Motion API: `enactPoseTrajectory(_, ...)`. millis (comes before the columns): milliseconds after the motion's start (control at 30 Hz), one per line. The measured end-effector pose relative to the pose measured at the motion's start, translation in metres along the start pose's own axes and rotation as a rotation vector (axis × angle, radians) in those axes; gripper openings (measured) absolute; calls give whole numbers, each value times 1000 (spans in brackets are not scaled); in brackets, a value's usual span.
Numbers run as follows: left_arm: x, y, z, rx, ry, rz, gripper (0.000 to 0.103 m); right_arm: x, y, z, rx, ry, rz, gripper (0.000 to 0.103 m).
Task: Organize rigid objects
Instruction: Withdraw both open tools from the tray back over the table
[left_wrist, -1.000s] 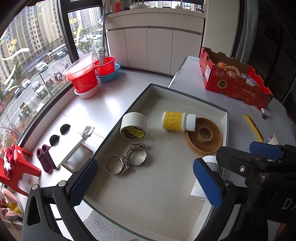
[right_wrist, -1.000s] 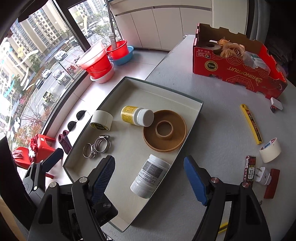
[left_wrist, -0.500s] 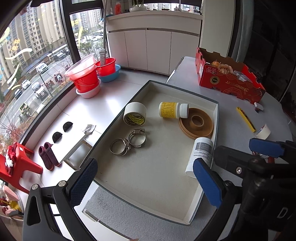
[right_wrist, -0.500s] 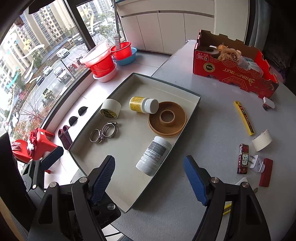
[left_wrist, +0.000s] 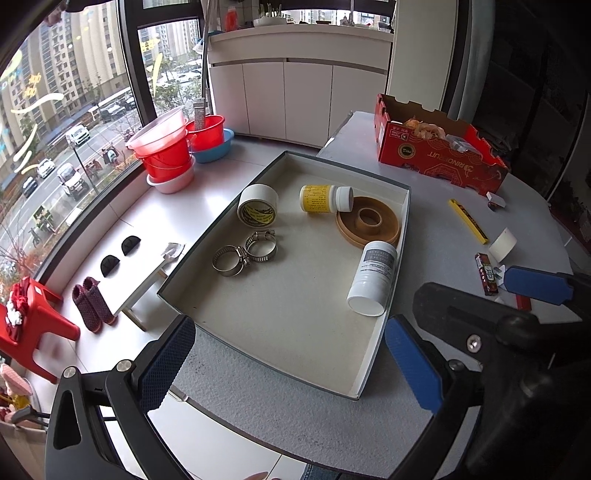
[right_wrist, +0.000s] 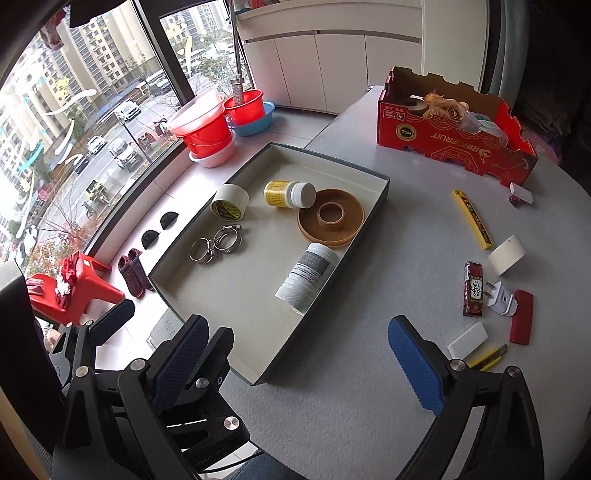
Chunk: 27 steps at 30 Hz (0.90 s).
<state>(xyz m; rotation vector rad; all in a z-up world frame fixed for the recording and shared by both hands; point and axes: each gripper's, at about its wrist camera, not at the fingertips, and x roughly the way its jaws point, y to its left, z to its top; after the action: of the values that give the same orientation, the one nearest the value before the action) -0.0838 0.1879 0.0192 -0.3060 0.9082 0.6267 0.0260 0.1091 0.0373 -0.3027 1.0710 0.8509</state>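
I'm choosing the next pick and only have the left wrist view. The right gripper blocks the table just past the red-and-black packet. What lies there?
Observer: A white plug lies right beside the packet, with a flat red block on the plug's other side.
Operator: Anything nearer the right gripper?
Observer: A white block and a yellow-and-black cutter lie just beyond its outer finger. Its jaws are opening, with nothing between them.
Operator: Anything hidden in the red box?
Observer: A brown tape roll sits at the box's left end.
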Motion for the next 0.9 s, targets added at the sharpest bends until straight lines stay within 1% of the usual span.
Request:
enactPoseTrajectory(67,-4,-1,-3,-2,-3,-8,103,-2,0,-3,7,-6,8,99)
enactPoseTrajectory(100,-6,0,-4,-5,-6,-11,103,-4,-1,-5,13,-14,6,102)
enactPoseTrajectory(133,-8,0,-5,-6,-9,-10,103,-5,-2,-7,20,-24,13,102)
enactPoseTrajectory(267,-15,-1,-10,4,-13,14,103,-10,-3,-14,32,-24,40,102)
enactPoseTrajectory(367,-18,-3,-13,9,-15,19,103,-16,-2,-19,24,-52,23,102)
enactPoseTrajectory(467,-20,-8,-15,19,-19,21,103,-21,-6,-24,30,-63,10,102)
enactPoseTrajectory(567,-23,-15,-17,38,-25,24,103,-24,-16,-28,54,-59,19,102)
enactPoseTrajectory(700,-25,-29,-17,64,-23,21,103,-26,-29,-36,60,-43,10,102)
enactPoseTrajectory(900,-23,-57,-19,118,-11,9,103,-32,-58,-48,94,-47,0,102)
